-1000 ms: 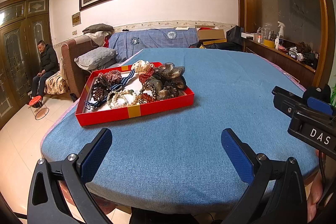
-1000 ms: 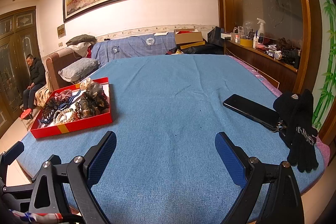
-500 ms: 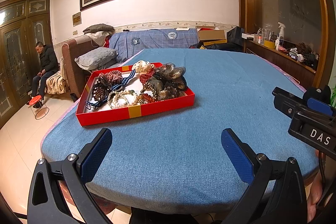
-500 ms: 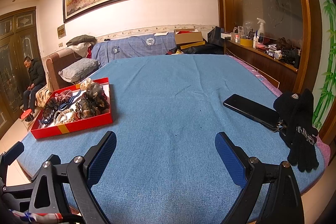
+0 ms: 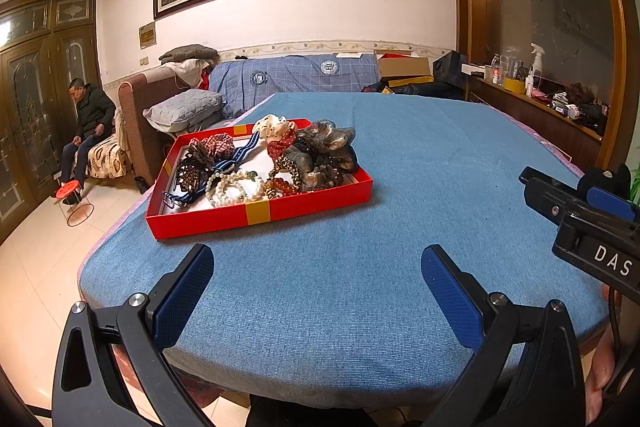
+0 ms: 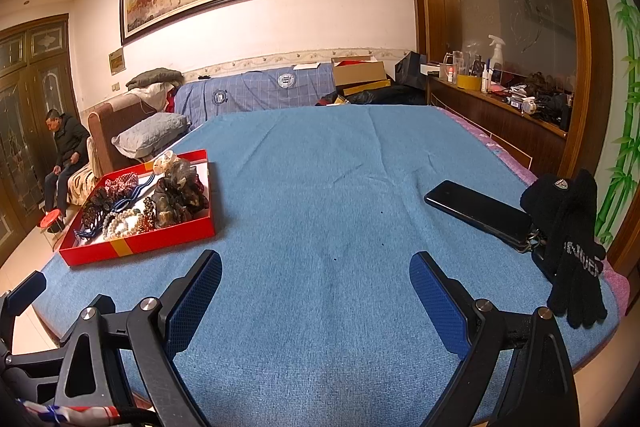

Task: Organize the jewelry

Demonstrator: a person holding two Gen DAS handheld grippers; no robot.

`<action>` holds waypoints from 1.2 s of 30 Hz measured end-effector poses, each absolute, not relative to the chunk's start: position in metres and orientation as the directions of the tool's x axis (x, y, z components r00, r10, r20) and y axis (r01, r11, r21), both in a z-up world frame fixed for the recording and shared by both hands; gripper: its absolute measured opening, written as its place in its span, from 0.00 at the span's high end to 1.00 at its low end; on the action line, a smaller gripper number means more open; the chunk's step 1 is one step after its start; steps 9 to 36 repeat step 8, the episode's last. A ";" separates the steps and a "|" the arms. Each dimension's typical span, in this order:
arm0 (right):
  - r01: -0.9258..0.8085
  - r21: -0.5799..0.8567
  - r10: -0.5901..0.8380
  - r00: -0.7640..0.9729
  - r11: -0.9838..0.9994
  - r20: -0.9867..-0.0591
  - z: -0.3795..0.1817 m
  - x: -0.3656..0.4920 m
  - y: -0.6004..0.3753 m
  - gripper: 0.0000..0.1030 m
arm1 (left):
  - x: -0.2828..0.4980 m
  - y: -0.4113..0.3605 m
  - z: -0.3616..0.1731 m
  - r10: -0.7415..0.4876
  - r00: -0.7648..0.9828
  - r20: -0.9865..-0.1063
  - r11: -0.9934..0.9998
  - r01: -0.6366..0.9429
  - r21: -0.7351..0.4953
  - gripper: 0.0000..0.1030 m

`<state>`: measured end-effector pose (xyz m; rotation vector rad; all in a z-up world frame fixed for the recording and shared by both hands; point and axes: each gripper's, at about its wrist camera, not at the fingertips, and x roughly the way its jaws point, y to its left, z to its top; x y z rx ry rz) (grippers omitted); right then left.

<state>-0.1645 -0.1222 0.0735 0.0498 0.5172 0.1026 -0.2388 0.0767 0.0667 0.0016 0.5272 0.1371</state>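
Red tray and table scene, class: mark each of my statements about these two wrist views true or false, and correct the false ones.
1. The red tray holds beaded bracelets and fabric scrunchies. True.
2. The left tongs are shut on a bracelet. False: they are open and hold nothing.
3. A dark phone lies on the blue tablecloth beside black gloves. True.
4. The white bead bracelet lies on the cloth outside the tray. False: it lies inside the tray, near its front wall.
5. The right tongs are open above bare cloth. True.
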 end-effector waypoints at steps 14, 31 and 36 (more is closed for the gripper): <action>-0.089 0.077 0.114 0.875 0.993 -0.471 0.077 -0.169 -0.122 0.06 | -0.243 0.077 0.071 0.150 0.866 -0.477 0.988 -0.152 0.035 0.00; -0.089 0.077 0.114 0.875 0.993 -0.471 0.077 -0.169 -0.122 0.06 | -0.243 0.077 0.071 0.150 0.866 -0.477 0.988 -0.152 0.035 0.00; -0.089 0.077 0.114 0.875 0.993 -0.471 0.077 -0.169 -0.122 0.06 | -0.243 0.077 0.071 0.150 0.866 -0.477 0.988 -0.152 0.035 0.00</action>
